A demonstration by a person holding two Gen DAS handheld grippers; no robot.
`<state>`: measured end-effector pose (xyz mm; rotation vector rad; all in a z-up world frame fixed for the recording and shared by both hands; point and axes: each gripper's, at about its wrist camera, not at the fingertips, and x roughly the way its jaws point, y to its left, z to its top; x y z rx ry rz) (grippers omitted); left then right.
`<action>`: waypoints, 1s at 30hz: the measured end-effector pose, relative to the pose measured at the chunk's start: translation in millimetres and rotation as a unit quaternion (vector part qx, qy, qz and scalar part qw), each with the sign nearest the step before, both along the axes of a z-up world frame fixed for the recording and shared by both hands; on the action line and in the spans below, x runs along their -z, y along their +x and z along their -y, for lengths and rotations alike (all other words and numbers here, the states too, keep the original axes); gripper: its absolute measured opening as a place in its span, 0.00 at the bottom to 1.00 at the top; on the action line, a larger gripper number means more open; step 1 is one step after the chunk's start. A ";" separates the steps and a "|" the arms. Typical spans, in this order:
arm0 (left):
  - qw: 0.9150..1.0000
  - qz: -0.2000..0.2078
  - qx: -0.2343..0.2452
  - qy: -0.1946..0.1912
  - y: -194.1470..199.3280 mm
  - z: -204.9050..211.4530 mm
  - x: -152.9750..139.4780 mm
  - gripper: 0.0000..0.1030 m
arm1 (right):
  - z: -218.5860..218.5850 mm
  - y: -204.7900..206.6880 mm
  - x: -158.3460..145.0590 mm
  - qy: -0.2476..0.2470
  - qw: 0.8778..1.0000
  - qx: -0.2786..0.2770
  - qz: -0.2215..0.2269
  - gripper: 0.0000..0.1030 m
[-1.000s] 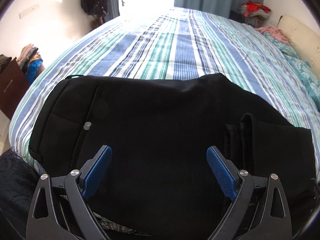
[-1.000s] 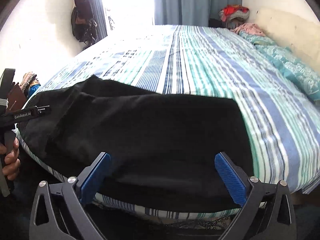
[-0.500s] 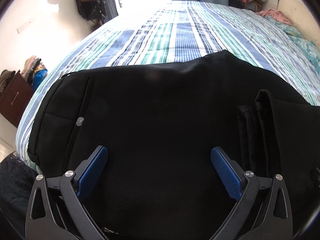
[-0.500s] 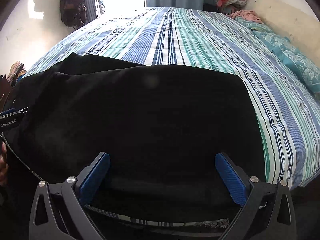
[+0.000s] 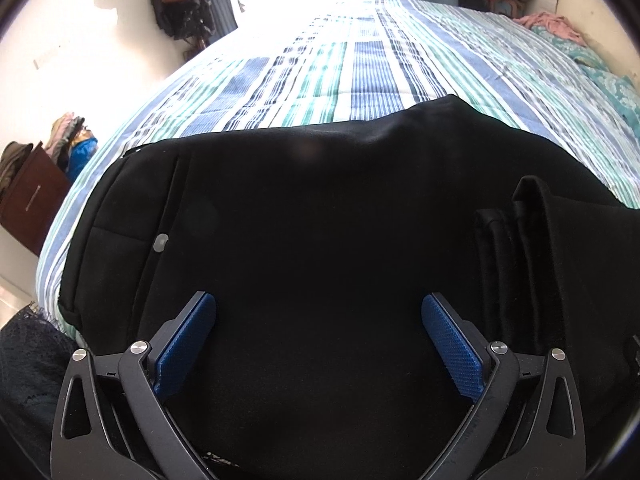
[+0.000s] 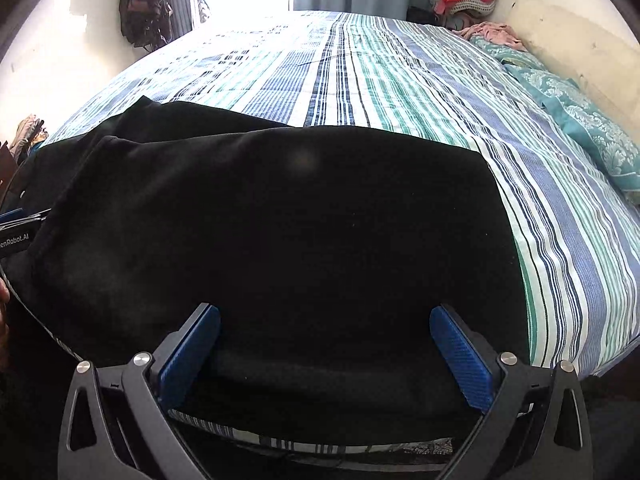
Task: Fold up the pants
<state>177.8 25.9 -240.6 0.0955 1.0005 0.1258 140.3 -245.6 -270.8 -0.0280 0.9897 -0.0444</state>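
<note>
Black pants [image 5: 320, 216] lie folded across the near edge of a striped bed [image 5: 360, 68], waistband and a small grey button [image 5: 160, 243] to the left. A thicker fold of leg cloth [image 5: 532, 248] stands at the right in the left wrist view. My left gripper [image 5: 318, 340] hovers open over the pants, nothing between its blue pads. In the right wrist view the pants [image 6: 280, 232] fill the near part of the bed [image 6: 400, 72]. My right gripper [image 6: 326, 352] is open above their near edge. The left gripper's body [image 6: 14, 236] shows at the left edge there.
Teal patterned pillows [image 6: 580, 120] and a pile of clothes [image 6: 464, 0] lie at the far right of the bed. Bags hang on the wall [image 5: 180, 12] at the left, and a dark wooden cabinet [image 5: 28, 200] stands beside the bed.
The right gripper has sunk and tipped down toward the pants. The left gripper's jaws have spread a little wider. The pants lie as before.
</note>
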 end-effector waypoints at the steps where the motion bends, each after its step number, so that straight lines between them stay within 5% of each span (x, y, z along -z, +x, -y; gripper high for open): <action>1: 1.000 -0.001 0.000 0.000 0.6 0.1 0.0 1.00 | -0.3 -0.2 0.0 -0.001 1.000 0.000 0.000 1.00; 30: 1.000 -0.005 0.028 -0.002 2.6 -0.9 1.4 1.00 | -1.2 2.8 1.9 -0.009 1.000 -0.004 -0.007 1.00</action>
